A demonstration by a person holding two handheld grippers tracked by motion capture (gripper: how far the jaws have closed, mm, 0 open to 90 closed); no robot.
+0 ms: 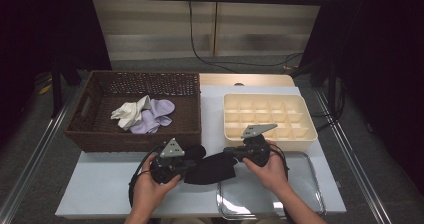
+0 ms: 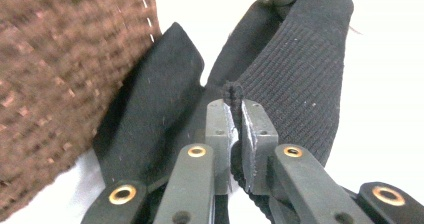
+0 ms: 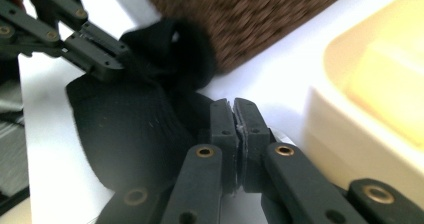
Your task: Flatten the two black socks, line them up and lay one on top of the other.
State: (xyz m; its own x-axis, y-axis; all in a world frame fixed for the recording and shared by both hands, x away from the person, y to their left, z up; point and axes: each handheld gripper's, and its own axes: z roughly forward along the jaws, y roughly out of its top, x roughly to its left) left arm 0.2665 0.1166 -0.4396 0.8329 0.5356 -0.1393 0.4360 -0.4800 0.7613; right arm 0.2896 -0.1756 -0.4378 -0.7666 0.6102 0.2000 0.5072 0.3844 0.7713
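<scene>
Black sock [image 1: 210,168] lies on the white table top [image 1: 100,184], just in front of the wicker basket [image 1: 90,134] and stretched between the two grippers; its right end laps the edge of the clear tray [image 1: 305,194]. In the high view the sock reads as one dark mass, folds and cuff hard to separate, w/ part of it hidden under the left gripper [image 1: 186,165]. Left gripper view: jaws nearly together, pinching a ribbed edge of the sock [image 2: 295,79] that sticks up between the tips; a smoother black flap lies to the left against the basket wall [image 2: 55,84]; top of the fabric is cut off by the frame edge. Right gripper [image 1: 231,153], right gripper view: jaws pressed together w/ only a thin sliver between them; the sock [image 3: 125,129] bulges just left of the jaws, but whether fabric is caught in them cannot be told. Same view shows the left gripper [image 3: 117,56] biting the bunched far end, basket blurred behind. Surroundings: cream divider box [image 1: 270,119], many compartments, right of the basket, its corner cut off and out of focus at [image 3: 370,94]. Inside the basket, well apart from the grippers, a cream sock [image 1: 131,113] touches a lilac sock [image 1: 155,115].
</scene>
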